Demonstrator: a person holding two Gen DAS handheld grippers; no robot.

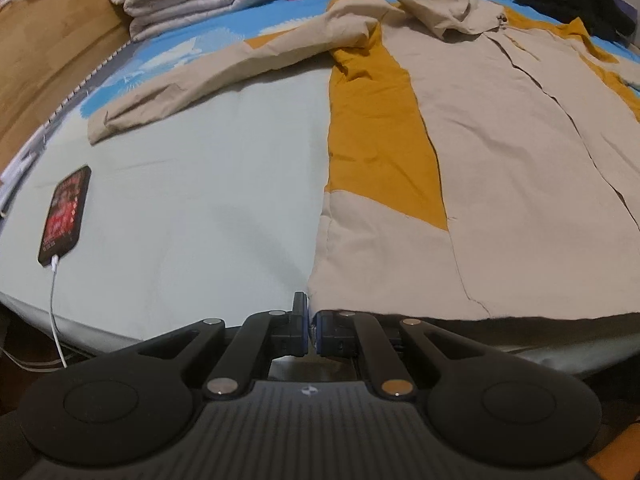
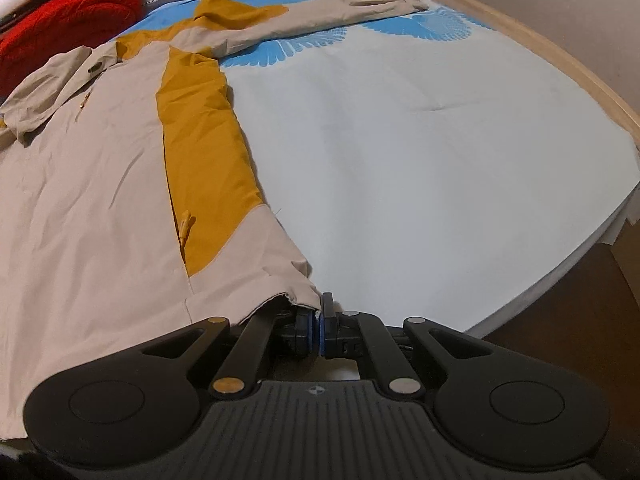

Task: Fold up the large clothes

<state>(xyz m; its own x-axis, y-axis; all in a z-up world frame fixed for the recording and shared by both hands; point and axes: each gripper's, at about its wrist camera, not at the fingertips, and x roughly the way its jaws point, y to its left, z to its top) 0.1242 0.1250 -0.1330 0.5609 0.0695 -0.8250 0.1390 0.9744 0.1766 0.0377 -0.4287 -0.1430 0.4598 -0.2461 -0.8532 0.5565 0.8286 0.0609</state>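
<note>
The left tongs [image 1: 311,330] and right tongs [image 2: 316,330] look alike: matte black linkage arms with silver and brass rivets, blue pads, round side discs, and a ribbed grey housing.

The left claw [image 1: 312,330] sits low and level, its fingers drawn together until only a thin slit shows between the blue pads [image 1: 306,332]. The right claw [image 2: 316,330] is posed alike, low and level, fingers pressed nearly together, a sliver of pale cloth between its pads [image 2: 310,334].
</note>
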